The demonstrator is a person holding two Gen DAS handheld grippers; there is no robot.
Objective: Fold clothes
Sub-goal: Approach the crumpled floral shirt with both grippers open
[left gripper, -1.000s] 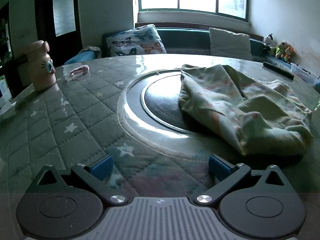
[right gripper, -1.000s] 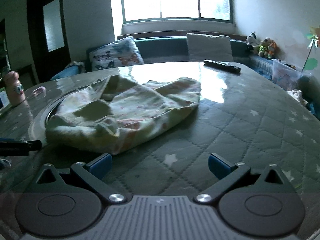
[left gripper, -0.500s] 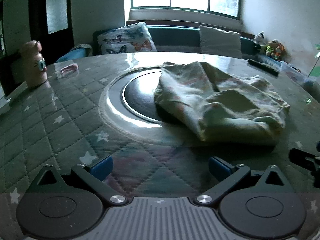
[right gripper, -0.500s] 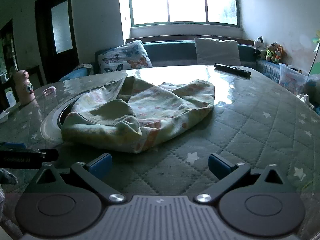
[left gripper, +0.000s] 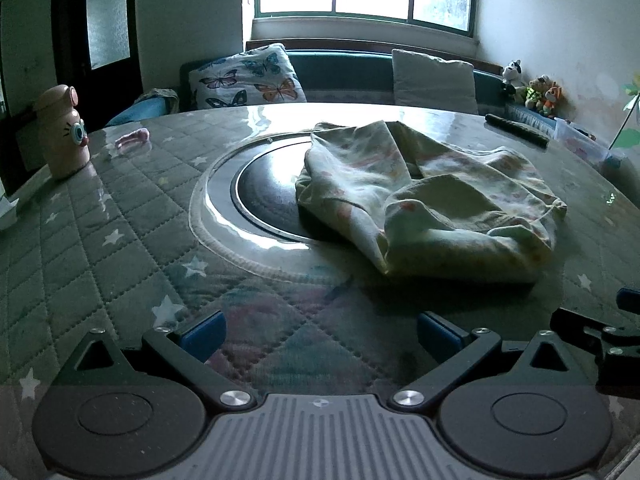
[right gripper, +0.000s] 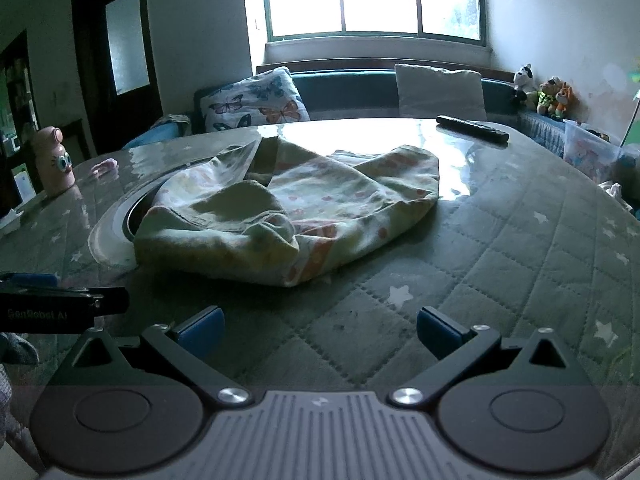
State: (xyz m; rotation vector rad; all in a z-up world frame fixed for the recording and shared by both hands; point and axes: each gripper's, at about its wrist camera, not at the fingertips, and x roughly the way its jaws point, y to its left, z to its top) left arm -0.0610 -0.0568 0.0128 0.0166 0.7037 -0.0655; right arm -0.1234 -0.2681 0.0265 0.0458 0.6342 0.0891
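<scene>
At far left, a pink bottle [left gripper: 64,136] stands upright near the edge of the quilted surface [left gripper: 100,216], with a small pink item [left gripper: 132,137] lying behind it; a wide sweep of your left arm could topple the bottle. Your left gripper [left gripper: 318,330] is held low with its blue pads apart and nothing between them. Ahead of it, the glossy round inset [left gripper: 256,196] looks slick, so cloth dragged across it may slide rather than crease. The garment [left gripper: 424,204] lies crumpled in a loose heap, partly over that inset, well short of either gripper; its layers overlap, so a pinch may catch two plies and fold it crooked. Your right gripper [right gripper: 318,330], likewise spread and empty, sits just beside the left, so crossing reaches could collide. A remote [right gripper: 472,129] rests beyond the heap.
</scene>
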